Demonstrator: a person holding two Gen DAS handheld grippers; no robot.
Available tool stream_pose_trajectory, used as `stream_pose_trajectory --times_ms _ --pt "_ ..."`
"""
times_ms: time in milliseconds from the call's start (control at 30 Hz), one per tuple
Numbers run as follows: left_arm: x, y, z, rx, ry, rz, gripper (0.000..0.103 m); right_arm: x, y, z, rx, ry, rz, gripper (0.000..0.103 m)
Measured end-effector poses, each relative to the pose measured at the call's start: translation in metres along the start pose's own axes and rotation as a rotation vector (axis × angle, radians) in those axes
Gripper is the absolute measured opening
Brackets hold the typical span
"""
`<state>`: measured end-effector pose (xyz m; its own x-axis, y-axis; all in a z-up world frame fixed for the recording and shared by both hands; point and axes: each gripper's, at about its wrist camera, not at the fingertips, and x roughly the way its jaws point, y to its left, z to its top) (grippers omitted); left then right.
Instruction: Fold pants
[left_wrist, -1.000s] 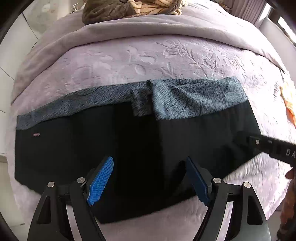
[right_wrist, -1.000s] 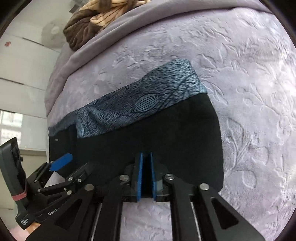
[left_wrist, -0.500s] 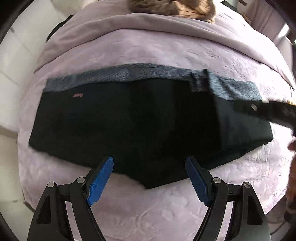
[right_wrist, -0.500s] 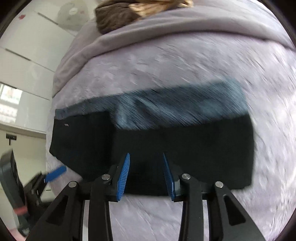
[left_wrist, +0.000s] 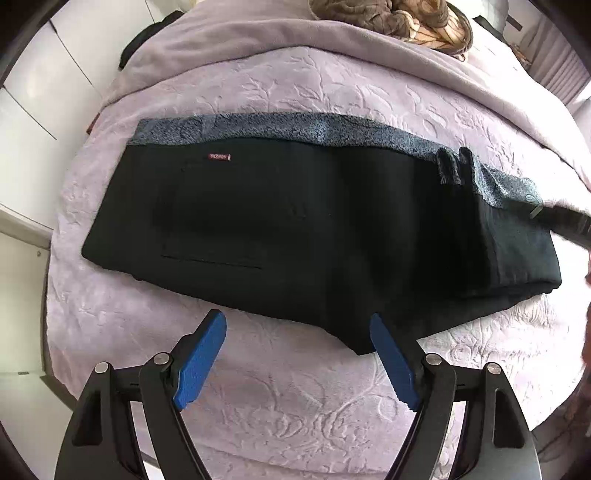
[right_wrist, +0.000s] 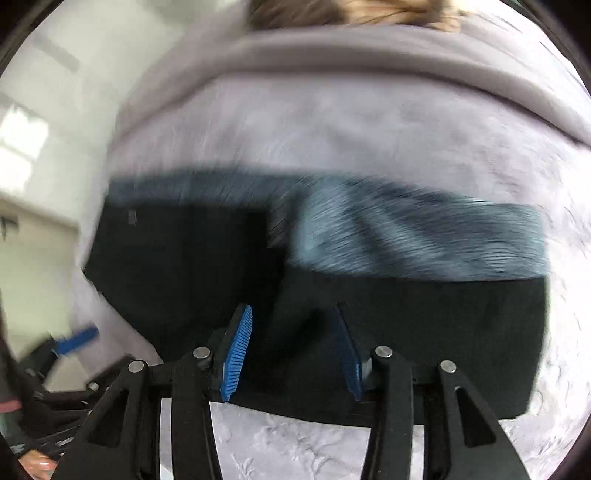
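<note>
Black pants (left_wrist: 280, 236) with grey-blue patterned band lie flat across lilac embossed bedspread (left_wrist: 295, 406), one end folded over onto main body. We note left gripper (left_wrist: 297, 363) hovering above bedspread at near edge of pants, blue pads spread wide, nothing between them. Right gripper (right_wrist: 293, 352) over folded end of pants; jaws have just been opening, pads apart, clear of fabric (frame blurred). Brown and striped bundle (left_wrist: 399, 18) sits beyond pants, at far side of bedspread.

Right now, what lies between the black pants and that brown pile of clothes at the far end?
Only lilac bedspread lies between pants and clothes, seen from the left wrist.
</note>
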<state>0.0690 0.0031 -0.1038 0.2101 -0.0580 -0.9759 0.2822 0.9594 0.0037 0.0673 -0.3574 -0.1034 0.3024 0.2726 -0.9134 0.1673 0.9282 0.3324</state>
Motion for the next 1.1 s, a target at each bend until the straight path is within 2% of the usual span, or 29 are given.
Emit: stream_pose_trajectory --times_ms 100,133,167,200,233,300,467,600,667,767,833,900,967,1000,1100 --pt "0.002 -0.002 0.000 0.004 0.005 0.004 0.081 -0.031 -0.061 0.010 0.153 -0.113 -0.055 0.050" --pt "0.004 -0.004 0.000 0.006 0.008 0.008 0.081 -0.038 -0.087 0.013 0.224 -0.131 -0.091 0.047" --pt "0.005 -0.006 0.001 0.010 0.010 0.013 0.081 -0.043 -0.113 0.015 0.300 -0.135 -0.114 0.044" --pt "0.007 -0.009 0.001 0.015 0.013 0.018 0.081 -0.044 -0.131 0.017 0.354 -0.135 -0.110 0.032" --pt "0.007 -0.012 0.001 0.017 0.015 0.019 0.081 -0.044 -0.145 0.018 0.389 -0.135 -0.100 0.026" --pt "0.008 -0.019 0.002 0.021 0.020 0.016 0.081 -0.035 -0.154 0.022 0.382 -0.116 -0.100 0.026" --pt "0.007 -0.030 0.004 0.019 0.026 0.008 0.081 -0.003 -0.134 0.027 0.295 -0.066 -0.123 0.026" --pt "0.005 -0.034 0.005 0.019 0.030 -0.007 0.081 -0.007 -0.094 0.027 0.142 -0.021 -0.120 0.026" --pt "0.003 -0.034 0.005 0.023 0.026 -0.011 0.081 -0.010 -0.075 0.019 0.114 0.015 -0.091 0.027" --pt "0.003 -0.033 0.005 0.018 0.026 -0.023 0.081 -0.011 -0.048 0.002 0.101 0.049 -0.064 0.039" --pt "0.002 -0.031 0.005 0.017 0.027 -0.033 0.081 -0.010 -0.030 -0.009 0.089 0.068 -0.034 0.054" --pt "0.002 -0.028 0.004 0.016 0.023 -0.040 0.081 -0.008 -0.011 -0.022 0.070 0.089 -0.026 0.057" --pt "0.002 -0.023 0.003 0.009 0.023 -0.055 0.099 -0.009 0.004 -0.031 0.048 0.110 -0.022 0.058" --pt "0.001 -0.020 0.002 0.001 0.016 -0.057 0.103 -0.009 0.012 -0.036 0.040 0.116 -0.018 0.061" --pt "0.000 -0.011 0.002 -0.002 0.013 -0.069 0.103 -0.009 0.034 -0.048 0.025 0.131 -0.001 0.068"
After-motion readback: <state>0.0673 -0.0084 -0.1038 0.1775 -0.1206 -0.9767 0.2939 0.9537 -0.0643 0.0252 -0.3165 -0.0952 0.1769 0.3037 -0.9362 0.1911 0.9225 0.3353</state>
